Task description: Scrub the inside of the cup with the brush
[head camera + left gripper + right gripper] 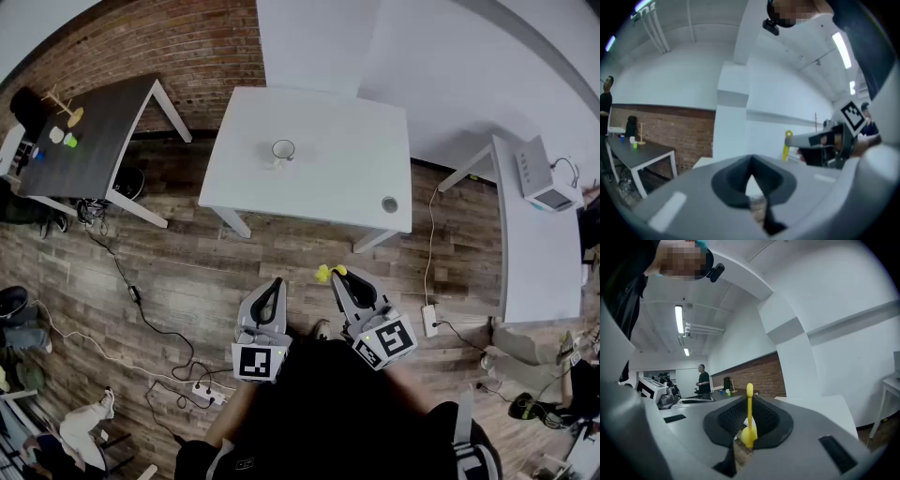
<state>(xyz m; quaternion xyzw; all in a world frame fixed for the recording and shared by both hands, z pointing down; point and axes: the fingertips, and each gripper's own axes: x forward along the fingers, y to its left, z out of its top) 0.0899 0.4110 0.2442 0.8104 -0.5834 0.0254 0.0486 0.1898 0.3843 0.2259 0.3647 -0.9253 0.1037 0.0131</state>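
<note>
Now right tongs (337, 277) clamp light, stiff brush (749, 420); left tongs (274, 283) clenched empty; cup (283, 149) far ahead, probably fragile, so hold its wall.

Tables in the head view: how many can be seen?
3. A white table in the middle bearing the cup; a dark table at upper left; a long white table along the right edge. Others may be cut off at the frame's edges.
</note>
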